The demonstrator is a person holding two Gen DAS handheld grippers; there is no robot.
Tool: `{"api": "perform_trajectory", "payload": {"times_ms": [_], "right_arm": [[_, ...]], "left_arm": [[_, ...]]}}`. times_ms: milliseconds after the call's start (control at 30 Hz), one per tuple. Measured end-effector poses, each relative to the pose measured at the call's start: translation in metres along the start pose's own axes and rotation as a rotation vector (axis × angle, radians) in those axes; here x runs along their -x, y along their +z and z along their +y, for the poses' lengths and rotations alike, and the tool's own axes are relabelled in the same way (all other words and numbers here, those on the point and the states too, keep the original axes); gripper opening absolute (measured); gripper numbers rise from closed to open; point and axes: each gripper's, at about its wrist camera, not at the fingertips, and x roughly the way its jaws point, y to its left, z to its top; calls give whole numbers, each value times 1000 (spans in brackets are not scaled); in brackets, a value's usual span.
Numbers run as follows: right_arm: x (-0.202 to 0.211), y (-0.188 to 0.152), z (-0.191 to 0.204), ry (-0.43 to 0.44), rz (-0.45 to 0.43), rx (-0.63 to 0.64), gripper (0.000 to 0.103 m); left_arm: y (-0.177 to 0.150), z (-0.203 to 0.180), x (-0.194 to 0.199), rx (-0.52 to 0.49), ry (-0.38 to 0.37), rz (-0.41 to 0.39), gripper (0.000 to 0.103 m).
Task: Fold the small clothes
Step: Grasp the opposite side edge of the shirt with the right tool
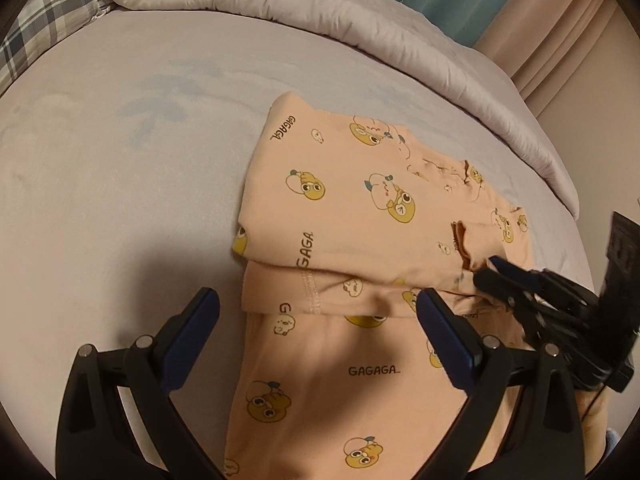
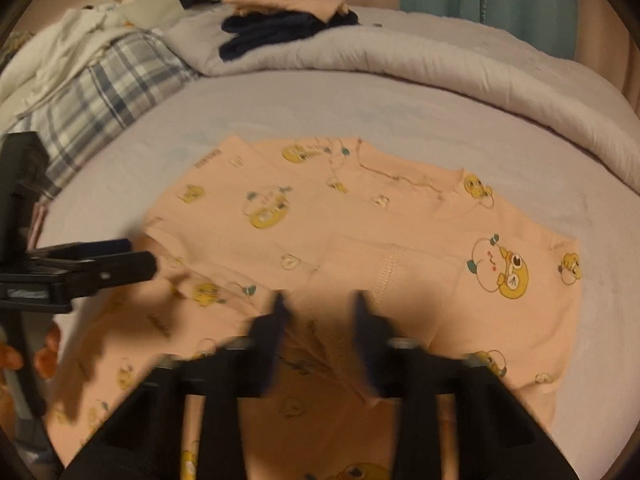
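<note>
Across the wide bed (image 1: 120, 168), covered with a pale lilac sheet, we see a grey padded quilt (image 1: 320, 20) bunched along the far side and a blue-and-white plaid pillow (image 2: 100, 92) at the far left corner. On the quilt sits a small pile of folded clothes, dark navy pieces (image 2: 272, 32) with a peach one on top.

Spread on the sheet in front of us lies the peach cotton garment printed with yellow cartoon ducks and the word GAGAGA (image 1: 360, 208). Its far portion is folded back over the near portion, so a doubled edge with a stitched hem runs across the cloth just beyond our left gripper's fingertips.

Our left gripper (image 1: 316, 320) hovers over the near part of the garment with its blue-padded fingers (image 1: 444, 332) spread wide and nothing between them; it is released.

Our right gripper (image 2: 320, 312), blurred in its own view, has its jaws drawn close over a bunched ridge of the peach cloth. From the left wrist view its dark tips (image 1: 492, 276) meet at the right end of the folded edge, pinching the fabric there.
</note>
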Motion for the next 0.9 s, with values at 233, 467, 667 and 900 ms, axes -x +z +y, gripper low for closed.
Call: {"api": "perform_trajectory", "payload": {"times_ms": [233, 467, 667, 900], "right_arm": [[36, -10, -48, 89, -117, -256, 10], [79, -75, -109, 77, -292, -566, 10], [67, -103, -147, 254, -270, -774, 12], [59, -79, -145, 286, -217, -760, 32]], "left_arm": [[-3, 0, 1, -5, -10, 0, 99], [-7, 3, 1, 13, -14, 8, 99], [-11, 3, 6, 3, -6, 8, 99], [-21, 5, 8, -7, 16, 19, 99]]}}
